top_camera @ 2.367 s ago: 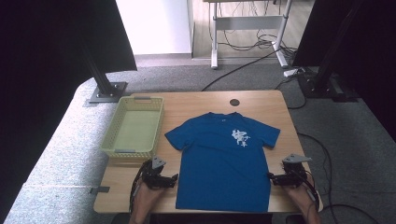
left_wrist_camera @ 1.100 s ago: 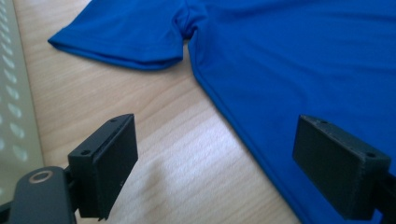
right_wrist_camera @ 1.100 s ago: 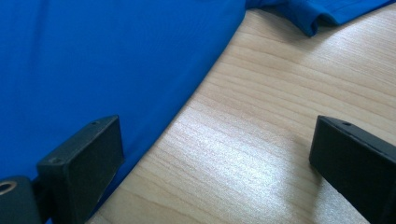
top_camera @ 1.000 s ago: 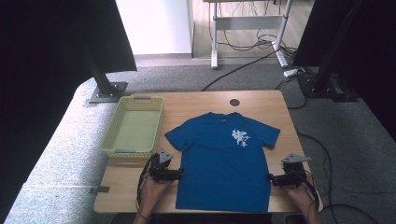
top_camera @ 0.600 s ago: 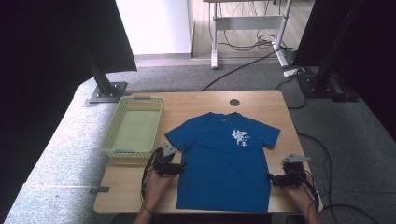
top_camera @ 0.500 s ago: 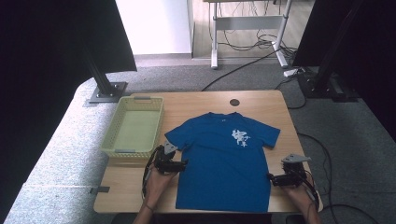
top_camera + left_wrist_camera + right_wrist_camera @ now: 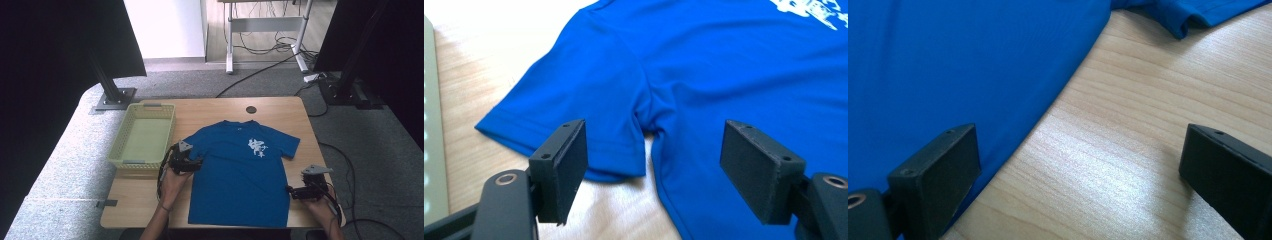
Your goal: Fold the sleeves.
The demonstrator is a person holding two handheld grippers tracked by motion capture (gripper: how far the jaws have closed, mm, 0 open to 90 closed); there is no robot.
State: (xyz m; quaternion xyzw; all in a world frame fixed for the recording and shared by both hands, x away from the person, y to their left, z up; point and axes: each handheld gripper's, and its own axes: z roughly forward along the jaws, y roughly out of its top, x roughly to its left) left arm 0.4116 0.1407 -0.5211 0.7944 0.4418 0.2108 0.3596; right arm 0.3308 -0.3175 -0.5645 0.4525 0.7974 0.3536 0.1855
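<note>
Wooden table (image 7: 220,112) on grey carpet, a blue T-shirt (image 7: 240,172) spread flat on it, chest up.

Nearest the person, the right gripper (image 7: 295,192) sits just off the shirt's right edge down by the hem, jaws spread wide and holding nothing; in the right gripper view (image 7: 1075,175) one jaw lies over the blue cloth and the other over bare wood. Further up, the left gripper (image 7: 196,163) is at the shirt's left sleeve (image 7: 569,110), jaws also wide apart and not gripping, straddling the armpit seam in the left gripper view (image 7: 654,170). Left of the shirt, just beside that sleeve, stands a pale yellow-green basket (image 7: 122,147). Beyond the collar, a dark round grommet (image 7: 251,109) sits in the table's far edge.
</note>
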